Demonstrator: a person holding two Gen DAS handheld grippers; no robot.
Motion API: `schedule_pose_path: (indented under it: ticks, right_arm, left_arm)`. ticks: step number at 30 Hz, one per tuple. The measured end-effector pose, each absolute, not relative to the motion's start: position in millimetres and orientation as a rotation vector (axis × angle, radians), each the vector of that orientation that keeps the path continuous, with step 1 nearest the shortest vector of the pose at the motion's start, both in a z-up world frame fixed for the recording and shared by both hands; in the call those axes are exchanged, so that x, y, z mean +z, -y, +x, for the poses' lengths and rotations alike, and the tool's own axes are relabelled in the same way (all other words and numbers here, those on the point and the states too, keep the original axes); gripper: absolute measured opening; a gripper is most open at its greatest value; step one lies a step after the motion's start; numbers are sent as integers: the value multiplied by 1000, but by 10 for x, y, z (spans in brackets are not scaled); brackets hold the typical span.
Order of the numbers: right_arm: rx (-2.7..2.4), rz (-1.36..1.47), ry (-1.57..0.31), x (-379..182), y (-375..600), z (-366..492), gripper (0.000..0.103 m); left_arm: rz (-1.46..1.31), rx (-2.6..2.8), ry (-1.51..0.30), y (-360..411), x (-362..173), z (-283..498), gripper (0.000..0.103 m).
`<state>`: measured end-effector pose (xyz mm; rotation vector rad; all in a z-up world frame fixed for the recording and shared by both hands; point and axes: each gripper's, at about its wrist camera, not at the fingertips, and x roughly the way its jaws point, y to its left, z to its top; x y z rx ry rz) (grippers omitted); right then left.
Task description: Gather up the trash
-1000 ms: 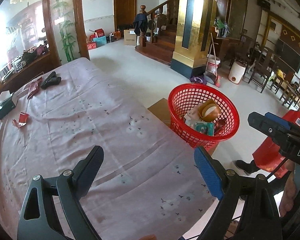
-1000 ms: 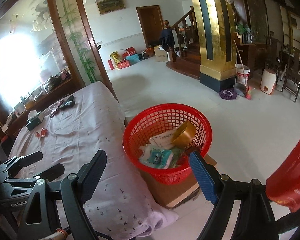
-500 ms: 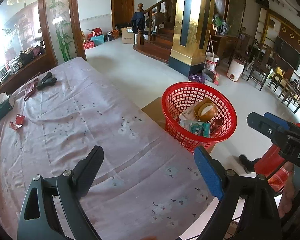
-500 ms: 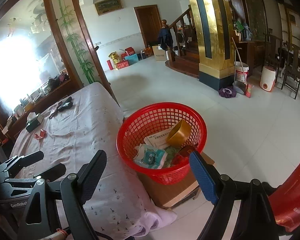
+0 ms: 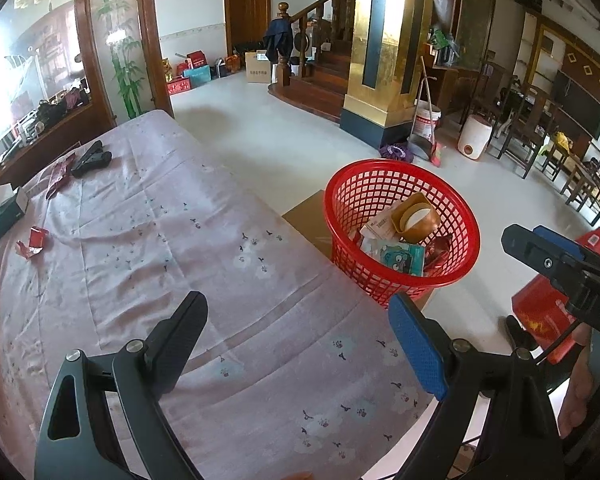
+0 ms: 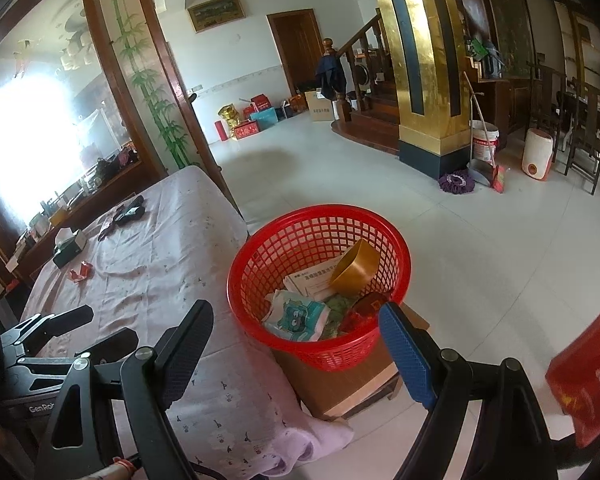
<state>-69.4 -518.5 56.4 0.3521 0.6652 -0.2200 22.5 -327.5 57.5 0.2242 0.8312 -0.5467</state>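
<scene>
A red mesh basket stands on a cardboard box beside the table and holds a gold bowl, paper and wrappers. A crumpled red wrapper and a dark red wrapper lie on the far left of the pink tablecloth. My left gripper is open and empty over the table's near part. My right gripper is open and empty just in front of the basket; it also shows at the right in the left wrist view.
A green tissue box and a black tool lie at the table's far end. A red box is at the lower right. A gold pillar, stairs, a bucket and chairs stand across the tiled floor.
Both views have drawn back and shifted slightly; the basket sits a little further left in each. Both grippers stay open and empty.
</scene>
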Motion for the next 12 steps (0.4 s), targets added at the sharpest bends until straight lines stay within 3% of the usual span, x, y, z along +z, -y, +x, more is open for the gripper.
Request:
schedule_pose_path:
  ticks: [12]
  right_arm:
    - [-221, 354, -677, 541, 5195, -641, 88]
  left_arm:
    - [221, -556, -825, 3306, 580, 244, 91]
